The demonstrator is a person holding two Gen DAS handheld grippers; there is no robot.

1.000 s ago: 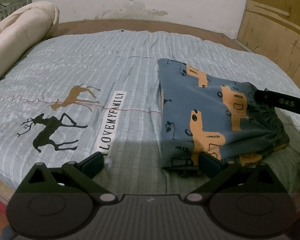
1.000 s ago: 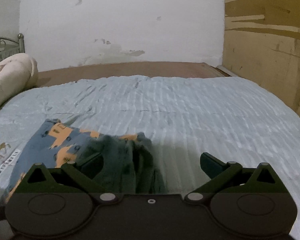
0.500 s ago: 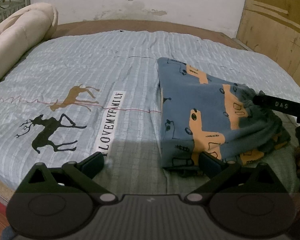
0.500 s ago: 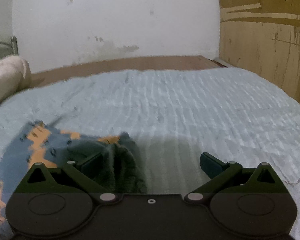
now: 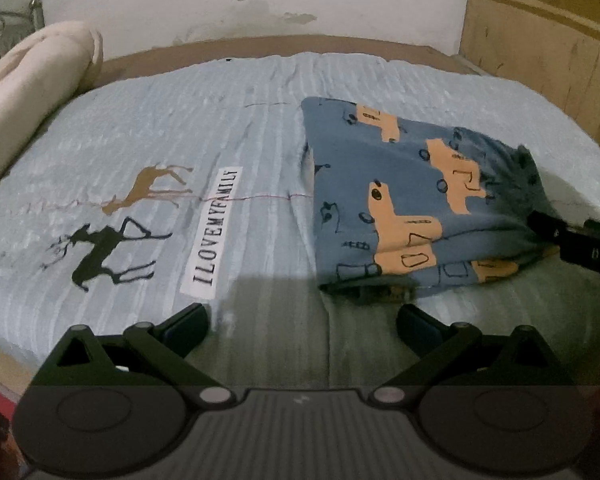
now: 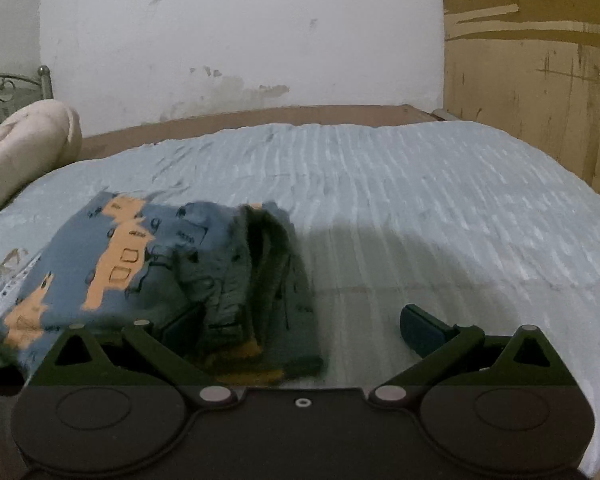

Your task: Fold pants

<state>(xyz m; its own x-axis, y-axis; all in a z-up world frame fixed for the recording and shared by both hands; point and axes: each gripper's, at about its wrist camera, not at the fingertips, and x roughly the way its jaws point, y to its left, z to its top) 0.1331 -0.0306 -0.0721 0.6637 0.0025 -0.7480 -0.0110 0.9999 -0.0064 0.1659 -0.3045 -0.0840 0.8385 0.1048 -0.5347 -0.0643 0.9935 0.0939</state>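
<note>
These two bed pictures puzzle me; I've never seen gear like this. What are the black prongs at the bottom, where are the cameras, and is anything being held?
No robot here: a person holds a two-finger claw in each hand, each with a wide-angle camera looking along its fingers. The black prongs are those fingers. One picture comes from the left claw, the other from the right claw. Both are open and hold nothing. On the bedspread lie folded blue pants with orange figures, and a rolled cream blanket sits at the far left. In the left view, the right claw's tip shows beside the pants.
</note>
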